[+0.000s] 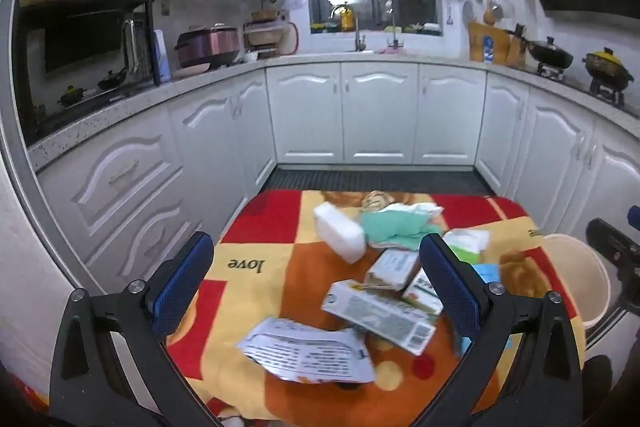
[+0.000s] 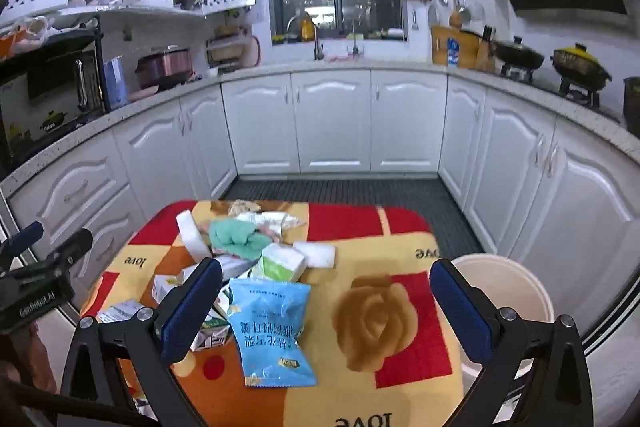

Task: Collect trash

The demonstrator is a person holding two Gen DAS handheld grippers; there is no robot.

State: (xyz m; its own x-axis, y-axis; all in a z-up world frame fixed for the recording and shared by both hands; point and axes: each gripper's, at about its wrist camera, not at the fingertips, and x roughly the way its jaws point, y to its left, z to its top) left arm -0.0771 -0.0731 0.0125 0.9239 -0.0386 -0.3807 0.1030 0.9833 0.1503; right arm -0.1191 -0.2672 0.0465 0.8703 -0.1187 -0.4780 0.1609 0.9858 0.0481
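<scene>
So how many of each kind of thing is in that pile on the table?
Foam blocks: 2
Cardboard boxes: 3
Blue packet: 1
Green cloth: 1
Tissue pack: 1
Printed leaflet: 1
Total: 9, leaving out the crumpled bits at the far edge, too jumbled to count.

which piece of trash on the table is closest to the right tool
The blue plastic snack bag, lying flat between the open fingers of the right tool. The cartons, sponges and green cloth all sit farther back or off to the left.
</scene>
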